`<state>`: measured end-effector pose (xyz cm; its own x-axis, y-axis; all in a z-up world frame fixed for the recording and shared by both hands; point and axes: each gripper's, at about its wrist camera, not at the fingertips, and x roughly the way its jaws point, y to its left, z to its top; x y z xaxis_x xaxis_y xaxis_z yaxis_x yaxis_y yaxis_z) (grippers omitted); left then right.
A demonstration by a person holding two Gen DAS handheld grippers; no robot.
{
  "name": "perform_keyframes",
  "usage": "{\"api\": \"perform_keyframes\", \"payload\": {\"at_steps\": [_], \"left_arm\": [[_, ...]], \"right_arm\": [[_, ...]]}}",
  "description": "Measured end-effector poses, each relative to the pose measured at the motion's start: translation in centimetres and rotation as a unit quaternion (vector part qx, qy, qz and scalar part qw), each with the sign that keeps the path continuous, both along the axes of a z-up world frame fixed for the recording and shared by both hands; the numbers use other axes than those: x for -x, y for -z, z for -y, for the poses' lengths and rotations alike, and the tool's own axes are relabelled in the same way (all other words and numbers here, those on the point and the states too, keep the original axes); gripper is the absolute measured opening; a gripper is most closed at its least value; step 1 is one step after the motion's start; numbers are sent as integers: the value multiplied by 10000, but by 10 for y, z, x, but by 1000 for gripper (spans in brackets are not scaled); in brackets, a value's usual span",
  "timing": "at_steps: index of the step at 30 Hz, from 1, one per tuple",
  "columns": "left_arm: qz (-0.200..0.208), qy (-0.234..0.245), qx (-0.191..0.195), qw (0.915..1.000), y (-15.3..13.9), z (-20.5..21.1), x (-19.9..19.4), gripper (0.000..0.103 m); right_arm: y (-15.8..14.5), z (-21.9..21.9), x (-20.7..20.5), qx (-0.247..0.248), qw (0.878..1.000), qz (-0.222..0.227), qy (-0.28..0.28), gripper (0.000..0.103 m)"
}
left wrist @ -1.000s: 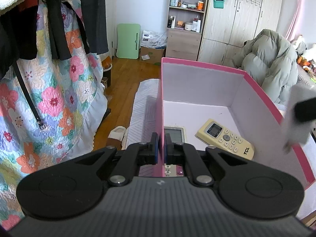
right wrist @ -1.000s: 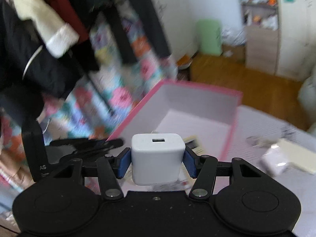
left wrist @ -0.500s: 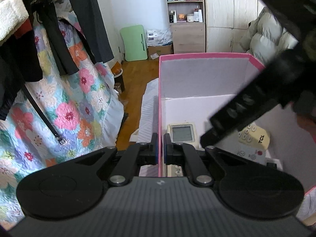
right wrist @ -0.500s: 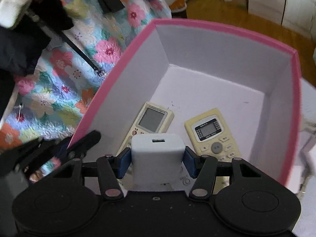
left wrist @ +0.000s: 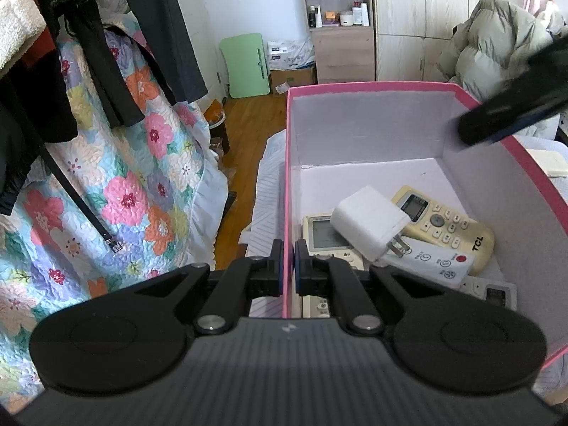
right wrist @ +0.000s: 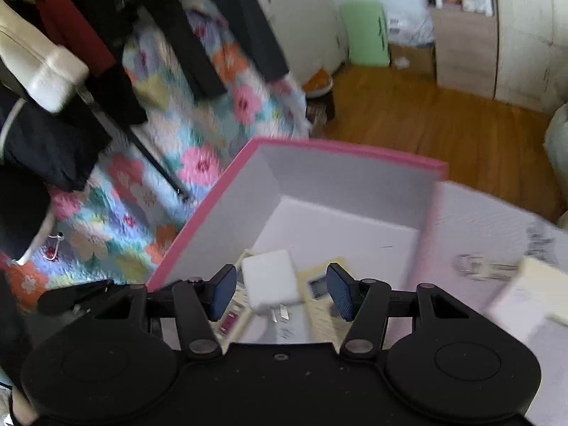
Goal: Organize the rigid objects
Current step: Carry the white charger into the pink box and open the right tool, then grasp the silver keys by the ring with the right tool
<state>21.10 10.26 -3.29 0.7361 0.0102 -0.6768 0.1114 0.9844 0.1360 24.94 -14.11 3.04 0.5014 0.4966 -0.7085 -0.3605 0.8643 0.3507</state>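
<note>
Left wrist view, floral quilt (left wrist: 117, 191) beside pink box (left wrist: 369, 88), hanging clothes (left wrist: 117, 46)

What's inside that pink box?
In the pink box: a white charger lying on several remote controls. The gripper hides the box's near end.

A pink-rimmed box (left wrist: 365, 88) with pale lilac walls holds a white charger (left wrist: 369, 225) and cream remote (left wrist: 447, 225).

Matt pink cardboard box (left wrist: 369, 88), smooth white plastic charger (left wrist: 369, 223), glossy wooden floor (left wrist: 248, 120), quilted floral cloth (left wrist: 135, 184).
</note>
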Motion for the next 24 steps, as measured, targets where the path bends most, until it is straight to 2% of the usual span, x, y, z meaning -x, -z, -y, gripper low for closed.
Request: {"api": "perform_keyframes", "payload": {"at_steps": [2, 4, 6, 9, 12, 14, 16, 19, 22, 24], "left_arm": [[9, -4, -47, 10000, 0, 2, 0, 5], [16, 4, -55, 10000, 1, 3, 1, 5], [-26, -22, -7, 10000, 1, 3, 1, 5], [-67, -83, 27, 9999, 1, 3, 1, 5], [-72, -139, -18, 9999, 0, 5, -1, 5], [-83, -179, -12, 9998, 0, 5, -2, 5], [-75, -233, 30, 9997, 0, 4, 0, 6], [-66, -323, 88, 9994, -1, 3, 1, 6], [-57, -363, 80, 9993, -1, 5, 1, 6], [-59, -371, 46, 9993, -1, 6, 2, 6]], "right_arm": [[-6, 33, 14, 7, 9997, 184, 140, 62], [-9, 69, 28, 67, 9981, 303, 534, 62], [-4, 99, 40, 322, 9946, 402, 903, 62], [16, 136, 48, 534, 9929, 263, 1026, 62], [40, 167, 59, 214, 9937, 187, 1085, 62], [52, 175, 68, 62, 9942, 343, 1013, 62], [65, 172, 76, 116, 9946, 664, 786, 60], [91, 156, 83, 306, 9933, 992, 505, 43], [111, 152, 84, 175, 9929, 1067, 502, 35], [117, 144, 84, 316, 9908, 1243, 425, 35]]}}
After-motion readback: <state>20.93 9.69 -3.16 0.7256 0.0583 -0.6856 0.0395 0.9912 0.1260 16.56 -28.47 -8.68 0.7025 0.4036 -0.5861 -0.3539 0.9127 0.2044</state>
